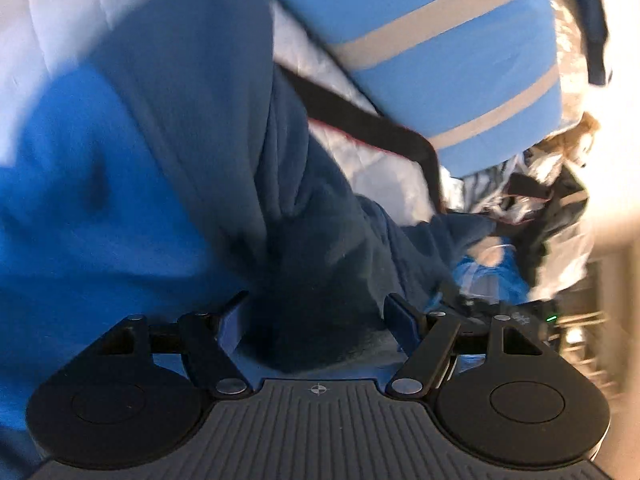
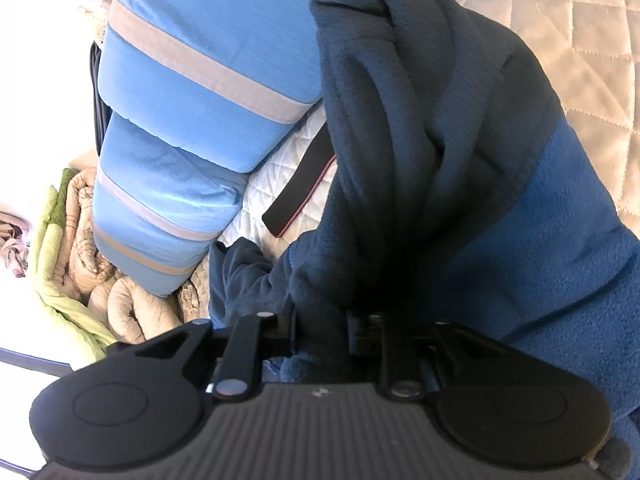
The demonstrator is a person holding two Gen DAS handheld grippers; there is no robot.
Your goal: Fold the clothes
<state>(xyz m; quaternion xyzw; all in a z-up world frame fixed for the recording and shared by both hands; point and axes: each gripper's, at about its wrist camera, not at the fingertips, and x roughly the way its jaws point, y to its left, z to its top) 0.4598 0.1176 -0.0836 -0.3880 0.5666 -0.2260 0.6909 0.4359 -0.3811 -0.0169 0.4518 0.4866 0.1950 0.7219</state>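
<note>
Fleece, two-tone, dark navy over bright blue: in the left wrist view we log one fleece garment (image 1: 224, 184) bunched into thick folds across a white quilted bed cover (image 1: 60, 12). Our left gripper (image 1: 320, 320) has its jaws spread, and a dark fold of the fleece lies in the gap; the blue pads (image 1: 404, 316) stand clear of the cloth on either side, so nothing is clamped. Behind: a light blue pillow (image 1: 440, 40) with grey stripes, a black strap (image 1: 360, 120) edged in red, and blurred clutter at the right edge that we cannot identify.

Right wrist view: the same garment (image 2: 440, 140) rises in a twisted navy column from our right gripper (image 2: 324, 330), whose jaws are pinched tight on a gathered fold. Bright blue panel at right, resting on the quilted cover (image 2: 580, 40). At left, the striped pillow (image 2: 192, 80), the black strap (image 2: 300, 184), a beige rolled blanket (image 2: 100, 248) and a green cloth (image 2: 52, 240) beside it.
</note>
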